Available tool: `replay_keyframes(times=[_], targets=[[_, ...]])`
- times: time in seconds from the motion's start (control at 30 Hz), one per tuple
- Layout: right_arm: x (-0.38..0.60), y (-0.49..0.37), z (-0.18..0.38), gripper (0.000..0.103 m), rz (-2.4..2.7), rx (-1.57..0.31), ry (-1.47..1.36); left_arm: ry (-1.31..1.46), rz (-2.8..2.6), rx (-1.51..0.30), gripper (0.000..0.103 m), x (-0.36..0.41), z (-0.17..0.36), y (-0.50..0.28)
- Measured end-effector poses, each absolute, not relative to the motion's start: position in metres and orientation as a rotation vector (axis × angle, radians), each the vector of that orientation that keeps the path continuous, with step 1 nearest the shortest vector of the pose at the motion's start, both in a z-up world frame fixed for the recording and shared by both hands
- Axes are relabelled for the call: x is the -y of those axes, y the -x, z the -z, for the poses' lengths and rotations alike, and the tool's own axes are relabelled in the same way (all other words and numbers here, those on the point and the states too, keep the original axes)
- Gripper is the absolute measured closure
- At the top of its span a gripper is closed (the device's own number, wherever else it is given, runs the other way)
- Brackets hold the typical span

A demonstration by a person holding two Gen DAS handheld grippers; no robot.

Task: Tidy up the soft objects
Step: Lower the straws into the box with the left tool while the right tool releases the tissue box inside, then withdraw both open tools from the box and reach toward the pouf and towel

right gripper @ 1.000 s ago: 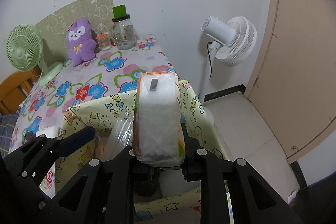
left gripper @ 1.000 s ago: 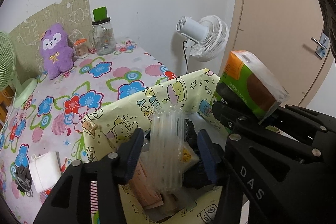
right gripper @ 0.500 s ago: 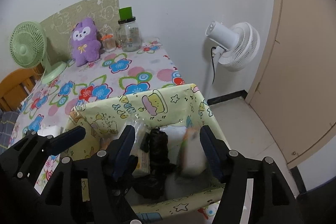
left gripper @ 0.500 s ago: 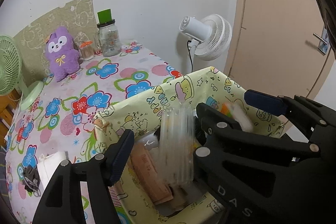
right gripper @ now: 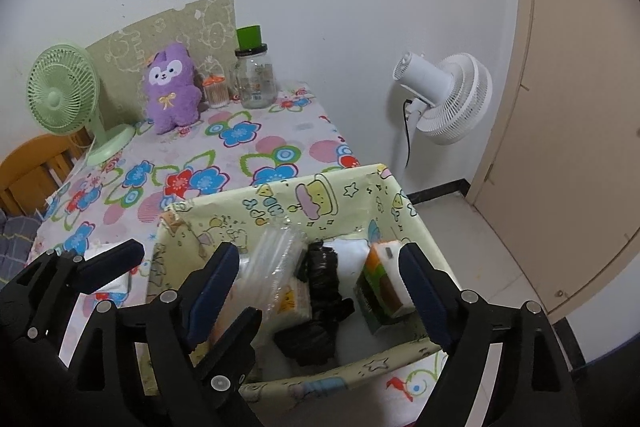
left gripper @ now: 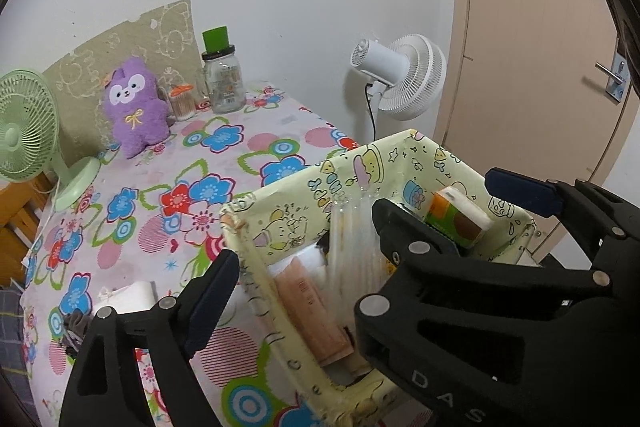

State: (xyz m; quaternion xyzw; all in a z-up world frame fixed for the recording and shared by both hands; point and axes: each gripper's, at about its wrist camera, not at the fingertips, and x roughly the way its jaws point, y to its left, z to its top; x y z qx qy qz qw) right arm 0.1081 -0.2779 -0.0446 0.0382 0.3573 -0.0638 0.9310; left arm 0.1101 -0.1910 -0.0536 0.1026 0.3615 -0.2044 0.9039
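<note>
Both tongs have just been opening and now stand released, nothing between their pads. The tissue pack [right gripper: 383,281], held a second ago by the right tongs [right gripper: 320,287], lies in the basket [right gripper: 280,205] at its right side; the clear plastic sleeve [left gripper: 354,247] leans inside, free of the left tongs [left gripper: 308,259]. These 2 items look stowed.

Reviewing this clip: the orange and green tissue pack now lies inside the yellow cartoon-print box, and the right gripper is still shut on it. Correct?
Not quite. The tissue pack does lie inside the yellow cartoon-print box, but the right gripper is open: its jaws have just been opening and stand wide, and no pad presses on the pack. The right wrist view shows it.
</note>
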Motion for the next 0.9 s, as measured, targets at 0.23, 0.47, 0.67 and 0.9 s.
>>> replay_keyframes(times=[0.23,0.47,0.67,0.9], targets=[[0.261,-0.099,0.035,0.012,0.135,-0.702,-0.061,-0.214,0.409,-0.722,0.012,0.176,0.045,-0.101],[0.244,-0.091,0.027,0.011,0.130,-0.683,-0.051,-0.214,0.393,-0.702,0.010,0.158,0.038,-0.092],[0.229,-0.082,0.018,0.010,0.125,-0.661,-0.042,-0.215,0.374,-0.680,0.007,0.144,0.030,-0.083],[0.212,-0.070,0.008,0.010,0.112,-0.638,-0.027,-0.200,0.358,-0.658,0.004,0.124,0.022,-0.072]])
